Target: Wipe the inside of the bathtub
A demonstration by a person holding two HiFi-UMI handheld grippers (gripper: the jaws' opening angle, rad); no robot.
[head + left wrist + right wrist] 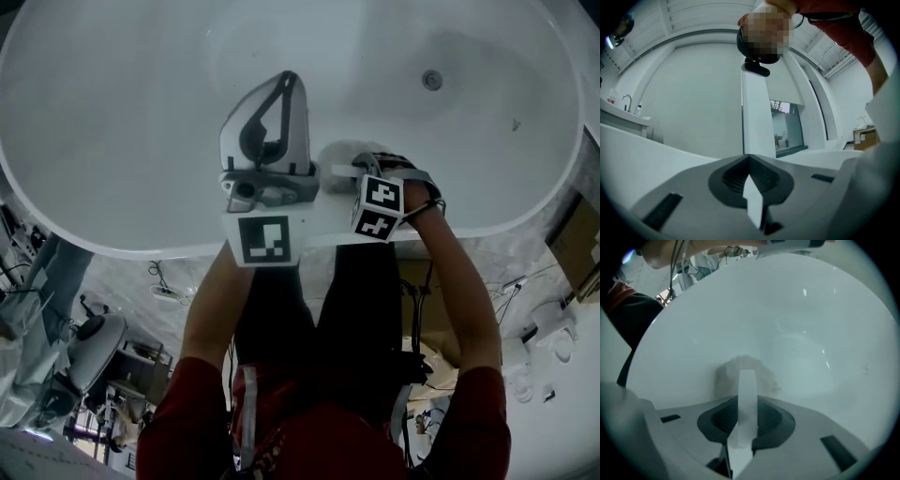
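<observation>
The white oval bathtub fills the top of the head view, with its drain at the far right. My right gripper reaches over the near rim and is shut on a white cloth. In the right gripper view the cloth is bunched past the jaw tips of the right gripper and lies against the tub's inner wall. My left gripper is lifted above the rim, pointing up and away from the tub. Its jaws are shut with nothing in them.
The person's legs stand against the tub's near side. On the floor lie cables and a power strip, with a cardboard box to the right. The left gripper view shows a wall, a window and a basin tap.
</observation>
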